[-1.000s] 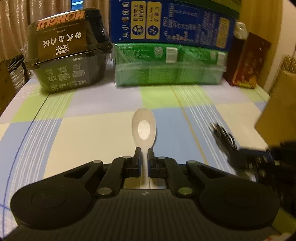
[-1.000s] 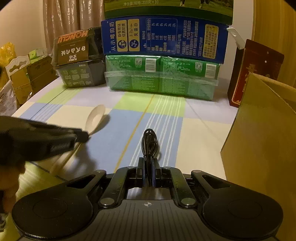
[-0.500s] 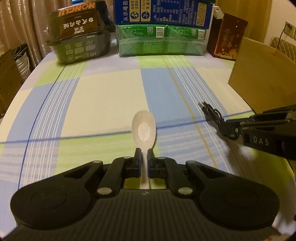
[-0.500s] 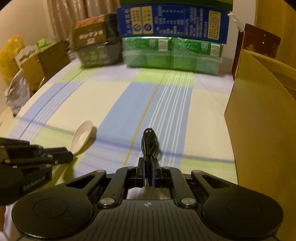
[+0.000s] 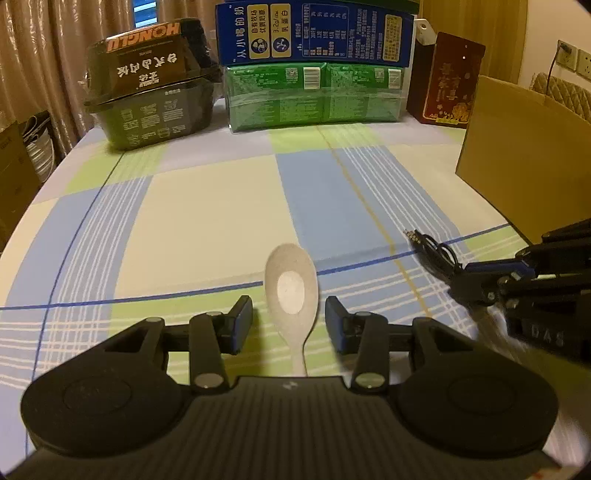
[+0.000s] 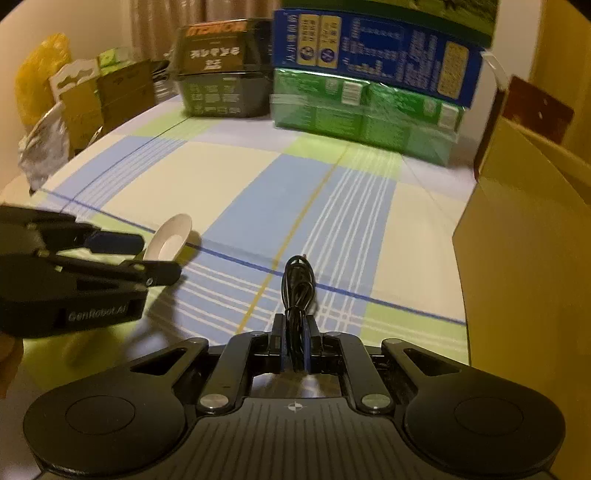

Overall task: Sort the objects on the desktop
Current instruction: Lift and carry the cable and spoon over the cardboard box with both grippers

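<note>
A white spoon (image 5: 291, 291) lies on the checked tablecloth, its handle running between the fingers of my left gripper (image 5: 289, 317), which is open with the jaws apart on both sides of it. It also shows in the right wrist view (image 6: 168, 242) beside the left gripper (image 6: 136, 254). My right gripper (image 6: 295, 343) is shut on a coiled black cable (image 6: 297, 284), whose plug end sticks forward over the cloth. In the left wrist view the cable (image 5: 432, 247) and right gripper (image 5: 476, 284) sit at the right.
A cardboard box (image 6: 528, 258) stands at the right (image 5: 524, 162). At the back stand a black noodle bowl pack (image 5: 151, 92), green cartons (image 5: 314, 96) under a blue milk box (image 5: 314, 33), and a red box (image 5: 452, 81). Boxes and bags (image 6: 74, 99) sit off the left edge.
My left gripper has opened and let go of the spoon, which now lies on the cloth between the jaws. Both grippers pulled back toward the near edge. The right stays shut on the cable.
</note>
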